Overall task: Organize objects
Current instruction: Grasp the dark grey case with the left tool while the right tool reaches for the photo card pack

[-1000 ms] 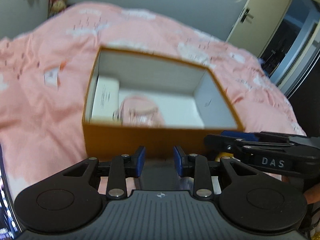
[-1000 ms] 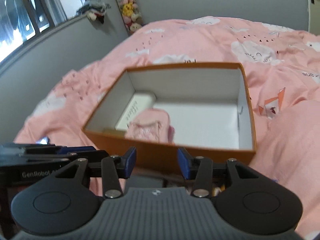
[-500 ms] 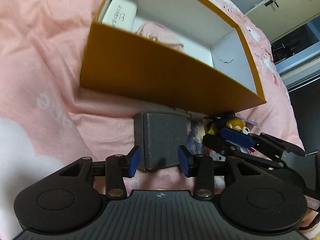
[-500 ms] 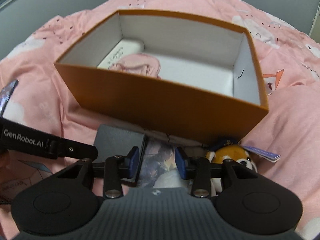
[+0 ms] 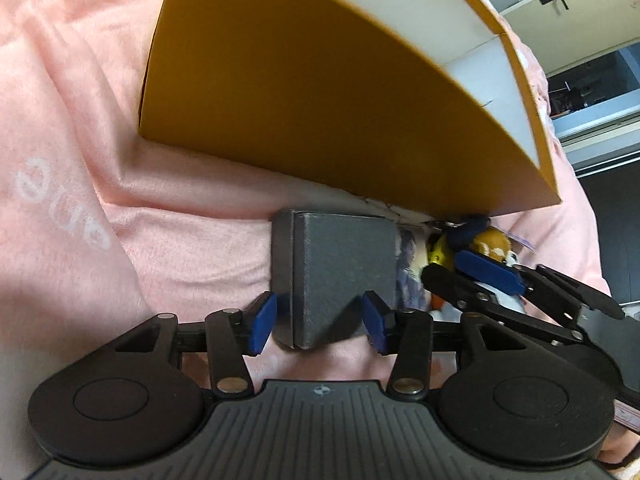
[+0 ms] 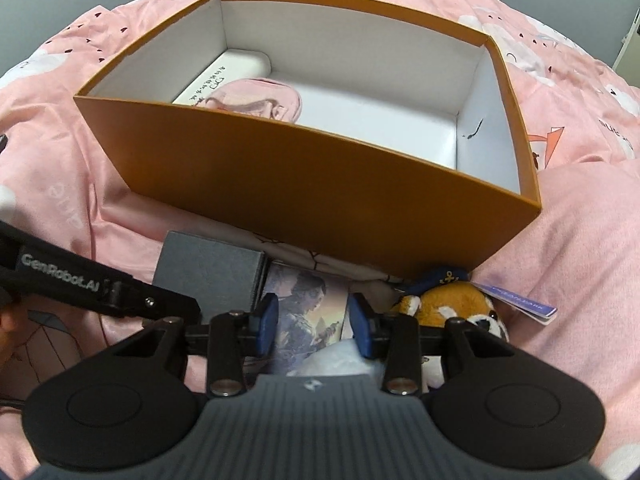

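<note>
Now we see our left hand-held gripper (image 5: 319,322) opening astride the grey box (image 5: 340,276) at six o'clock of the orange box (image 5: 320,92), our right hand-held gripper (image 6: 312,322) parted over the picture card (image 6: 306,304).

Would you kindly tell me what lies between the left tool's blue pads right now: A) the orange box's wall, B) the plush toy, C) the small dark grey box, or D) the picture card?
C: the left tool straddles the small dark grey box, its jaws opening around it with gaps on both sides, just in front of the orange box.
</note>
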Demonstrator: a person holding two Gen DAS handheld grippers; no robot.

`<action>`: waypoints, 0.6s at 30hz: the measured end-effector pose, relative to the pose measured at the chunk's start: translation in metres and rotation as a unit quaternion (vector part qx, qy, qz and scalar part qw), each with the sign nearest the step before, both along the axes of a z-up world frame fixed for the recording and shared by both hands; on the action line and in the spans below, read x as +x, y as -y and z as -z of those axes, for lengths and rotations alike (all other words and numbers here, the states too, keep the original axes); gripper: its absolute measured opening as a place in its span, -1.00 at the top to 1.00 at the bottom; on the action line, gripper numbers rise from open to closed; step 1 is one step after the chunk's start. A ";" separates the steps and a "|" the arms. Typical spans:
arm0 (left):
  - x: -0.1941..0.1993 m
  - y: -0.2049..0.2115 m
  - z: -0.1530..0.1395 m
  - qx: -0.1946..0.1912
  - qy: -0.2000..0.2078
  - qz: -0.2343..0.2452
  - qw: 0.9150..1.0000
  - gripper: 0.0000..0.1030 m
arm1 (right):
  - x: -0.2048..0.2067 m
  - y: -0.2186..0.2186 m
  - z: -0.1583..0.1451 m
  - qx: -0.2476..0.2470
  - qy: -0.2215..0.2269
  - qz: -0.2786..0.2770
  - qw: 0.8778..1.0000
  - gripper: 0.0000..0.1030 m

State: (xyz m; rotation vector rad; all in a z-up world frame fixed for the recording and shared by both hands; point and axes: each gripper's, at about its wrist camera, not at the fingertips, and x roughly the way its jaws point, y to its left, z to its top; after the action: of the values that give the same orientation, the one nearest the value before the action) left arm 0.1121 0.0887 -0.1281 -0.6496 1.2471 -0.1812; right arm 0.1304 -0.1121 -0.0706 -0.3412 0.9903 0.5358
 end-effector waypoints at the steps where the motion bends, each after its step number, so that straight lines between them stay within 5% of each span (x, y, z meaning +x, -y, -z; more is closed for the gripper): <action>1: 0.001 0.000 0.003 -0.004 -0.002 0.000 1.000 -0.18 | 0.000 0.000 0.000 -0.001 0.000 0.000 1.000 0.20; 10: 0.011 0.002 0.022 -0.029 0.006 0.004 1.000 -0.53 | 0.003 0.000 0.003 -0.003 -0.005 -0.005 1.000 0.19; 18: -0.006 -0.003 -0.009 0.003 0.034 -0.016 0.999 -0.02 | 0.001 -0.003 0.001 -0.009 -0.006 -0.015 1.000 0.18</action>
State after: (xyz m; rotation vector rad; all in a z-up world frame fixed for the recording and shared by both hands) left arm 0.1057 0.0920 -0.1195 -0.6535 1.1717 -0.1721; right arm 0.1316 -0.1088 -0.0719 -0.3687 1.0029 0.5564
